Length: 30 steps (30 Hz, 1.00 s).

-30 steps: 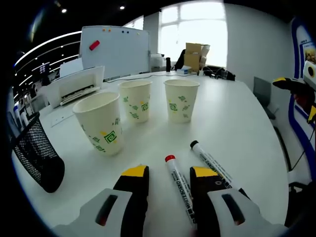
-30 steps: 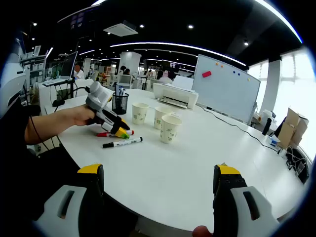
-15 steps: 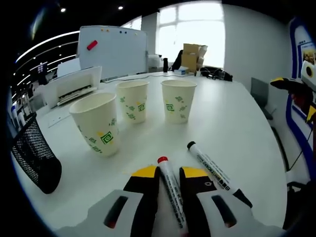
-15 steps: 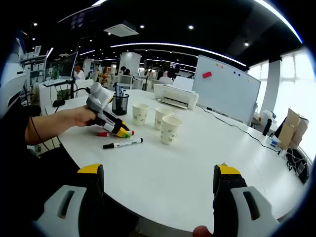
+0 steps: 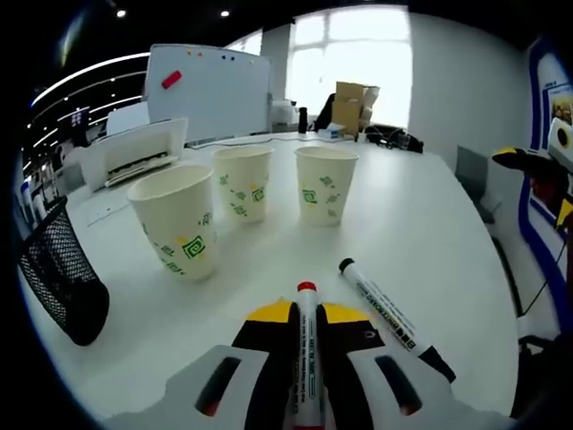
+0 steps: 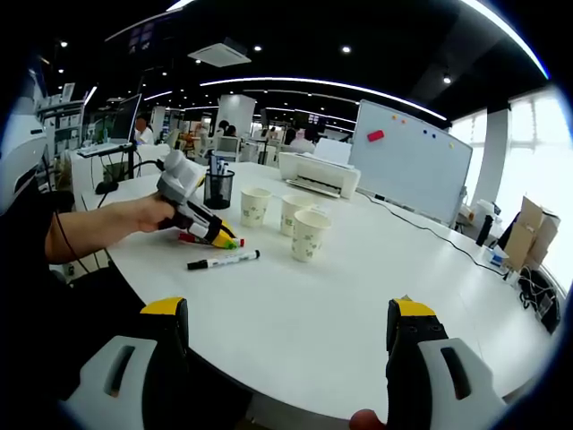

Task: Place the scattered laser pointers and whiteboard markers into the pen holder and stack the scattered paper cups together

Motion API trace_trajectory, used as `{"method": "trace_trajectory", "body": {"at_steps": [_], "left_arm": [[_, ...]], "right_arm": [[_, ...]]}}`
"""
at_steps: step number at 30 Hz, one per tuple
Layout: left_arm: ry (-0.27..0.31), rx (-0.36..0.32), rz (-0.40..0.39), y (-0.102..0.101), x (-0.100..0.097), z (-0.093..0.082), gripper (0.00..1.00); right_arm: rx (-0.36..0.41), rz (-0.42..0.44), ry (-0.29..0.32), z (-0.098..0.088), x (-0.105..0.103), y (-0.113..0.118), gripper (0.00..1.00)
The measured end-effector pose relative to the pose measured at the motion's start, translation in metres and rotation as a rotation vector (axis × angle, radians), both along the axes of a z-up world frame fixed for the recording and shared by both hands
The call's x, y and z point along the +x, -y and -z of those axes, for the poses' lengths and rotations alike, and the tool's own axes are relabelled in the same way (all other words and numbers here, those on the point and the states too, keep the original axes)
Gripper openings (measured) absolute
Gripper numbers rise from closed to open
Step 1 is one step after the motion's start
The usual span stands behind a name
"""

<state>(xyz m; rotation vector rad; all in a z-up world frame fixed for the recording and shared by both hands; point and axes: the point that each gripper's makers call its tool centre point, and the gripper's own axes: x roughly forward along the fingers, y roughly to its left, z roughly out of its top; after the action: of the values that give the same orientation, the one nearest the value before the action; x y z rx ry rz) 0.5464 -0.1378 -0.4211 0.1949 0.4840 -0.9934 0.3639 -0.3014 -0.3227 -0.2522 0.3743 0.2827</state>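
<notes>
Left hand-held gripper point(image 5: 306, 315) clamped on red-capped white whiteboard marker point(image 5: 305, 345), yellow-tipped jaws tight against its barrel, cap poking out at 12 o'clock. Black-capped white whiteboard marker point(image 5: 387, 309) lies flat on the round white surface point(image 5: 421, 224), just beside at 2 o'clock. Three white paper cups with green print point(image 5: 179, 219) stand upright, apart from one another, at 10 to 12 o'clock. Black wire-mesh pen holder point(image 5: 58, 282) sits at 9 o'clock near the surface's edge. White printer point(image 5: 134, 150) and whiteboard point(image 5: 206, 90) behind. Right hand-held gripper point(image 6: 286, 327) jaws spread wide, holding nothing, over the near edge; cups and holder at 11 o'clock in right gripper view.
</notes>
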Motion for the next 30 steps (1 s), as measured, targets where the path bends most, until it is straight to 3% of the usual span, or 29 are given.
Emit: {"method": "trace_trajectory", "body": {"at_steps": [3, 17, 30], "left_arm": [[0.026, -0.006, -0.004, -0.001, -0.002, -0.004, 0.14], [0.002, -0.130, -0.028, -0.005, 0.000, -0.025, 0.14], [0.037, -0.171, -0.032, -0.009, 0.002, -0.045, 0.15]], "right_arm": [[0.000, 0.002, 0.001, 0.000, -0.001, 0.001, 0.87], [-0.004, 0.000, 0.000, -0.001, 0.000, 0.000, 0.87], [-0.011, -0.003, 0.002, -0.003, 0.000, -0.003, 0.87]]}}
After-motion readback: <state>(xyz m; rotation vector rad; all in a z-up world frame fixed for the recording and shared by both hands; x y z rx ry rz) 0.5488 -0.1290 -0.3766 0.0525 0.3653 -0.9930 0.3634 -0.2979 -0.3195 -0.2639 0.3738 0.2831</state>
